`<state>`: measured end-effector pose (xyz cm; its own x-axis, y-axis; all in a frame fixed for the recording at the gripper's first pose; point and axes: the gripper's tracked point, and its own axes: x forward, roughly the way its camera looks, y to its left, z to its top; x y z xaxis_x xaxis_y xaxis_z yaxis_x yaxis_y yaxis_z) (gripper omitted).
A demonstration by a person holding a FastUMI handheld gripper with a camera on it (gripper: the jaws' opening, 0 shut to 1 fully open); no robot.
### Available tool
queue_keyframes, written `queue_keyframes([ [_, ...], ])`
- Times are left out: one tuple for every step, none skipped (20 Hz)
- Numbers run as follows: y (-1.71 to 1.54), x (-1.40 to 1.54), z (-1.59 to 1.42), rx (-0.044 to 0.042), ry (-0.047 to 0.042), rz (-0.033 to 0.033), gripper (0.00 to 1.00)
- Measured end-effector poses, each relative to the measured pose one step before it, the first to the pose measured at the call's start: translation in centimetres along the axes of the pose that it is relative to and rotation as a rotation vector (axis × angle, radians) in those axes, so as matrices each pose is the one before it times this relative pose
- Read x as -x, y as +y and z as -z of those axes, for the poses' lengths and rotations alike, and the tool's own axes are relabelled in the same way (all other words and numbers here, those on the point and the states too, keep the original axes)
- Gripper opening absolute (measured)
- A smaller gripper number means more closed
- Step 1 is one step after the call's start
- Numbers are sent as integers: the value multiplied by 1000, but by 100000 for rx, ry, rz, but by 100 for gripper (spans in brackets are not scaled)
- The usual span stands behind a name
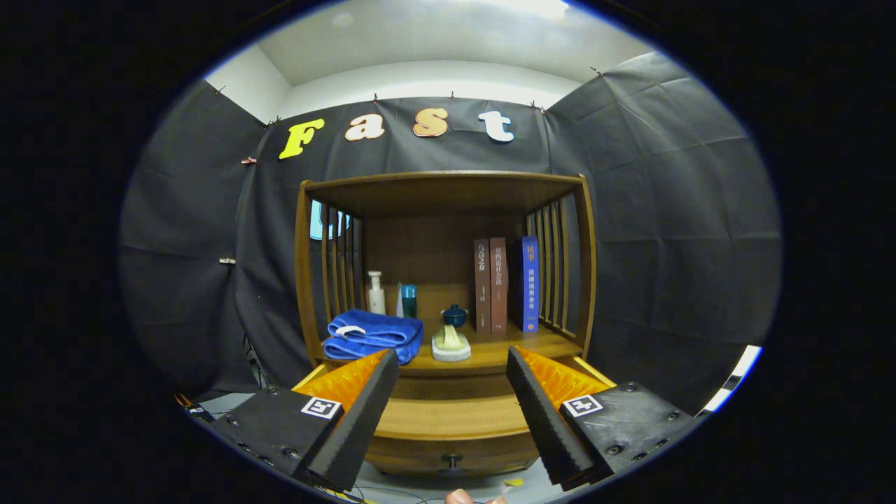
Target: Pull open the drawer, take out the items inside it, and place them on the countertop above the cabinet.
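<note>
a: where is the drawer (451, 455) sitting right now?

b: it is sitting closed at the bottom of the wooden cabinet (448, 280), below the countertop (490, 353), and its small dark knob (452, 460) is showing low down between the fingers. the gripper (452, 381) is hovering in front of the cabinet with its fingers spread wide apart, gripping nothing.

a: how is that knob going to handle?

b: it is looking hard, round and small, so i am guessing it may slip unless both fingers are closing squarely on its sides. the drawer front is looking like solid wood, stiff and probably a bit heavy, so a straight, steady pull is seeming wiser than a jerk.

a: and the things inside?

b: they are hidden while the drawer is closed, so i cannot tell.

a: is there room on the countertop?

b: it is already carrying a folded blue towel (374, 334), a white bottle (376, 292), a small dark blue pot (454, 315), a pale dish (451, 344) and three upright books (505, 283). the bare strip along the front edge is looking like the safest landing spot.
</note>
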<state>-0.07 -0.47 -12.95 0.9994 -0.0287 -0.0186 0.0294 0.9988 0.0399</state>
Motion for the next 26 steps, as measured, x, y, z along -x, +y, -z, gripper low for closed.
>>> queue_keyframes([
  [-8,430,990,-2,408,-224,99],
  [-24,373,944,266,-189,-379,99],
  [-6,278,947,580,-278,-136,99],
  [62,195,1104,487,-217,-349,99],
  [31,222,1219,607,468,-167,99],
  [63,88,1258,588,1254,-220,99],
  [148,49,1269,139,1498,-606,99],
  [202,-72,1244,148,1834,-534,99],
  [236,-283,1166,405,2072,-622,99],
  [3,-265,1219,796,1920,207,100],
  [-77,-214,987,103,1617,151,100],
  [-89,-257,814,-436,1063,487,100],
  [14,-266,557,-1073,658,102,99],
  [-82,-411,570,-661,610,356,100],
  [-75,-462,554,-208,956,241,99],
  [-62,-531,565,-73,1292,156,99],
  [-68,-919,755,-267,1125,142,99],
  [-219,-442,313,-331,671,219,99],
  [-167,-367,208,-323,428,153,99],
  [-55,-382,161,-261,818,-79,99],
  [-61,-201,523,71,2316,-40,99],
  [-93,275,-250,577,-3629,234,99],
  [58,-627,46,643,388,95,100],
  [-8,114,-257,43,-168,-40,100],
  [12,-17,-225,-325,-283,-54,100],
  [40,-264,121,-298,533,-205,100],
])
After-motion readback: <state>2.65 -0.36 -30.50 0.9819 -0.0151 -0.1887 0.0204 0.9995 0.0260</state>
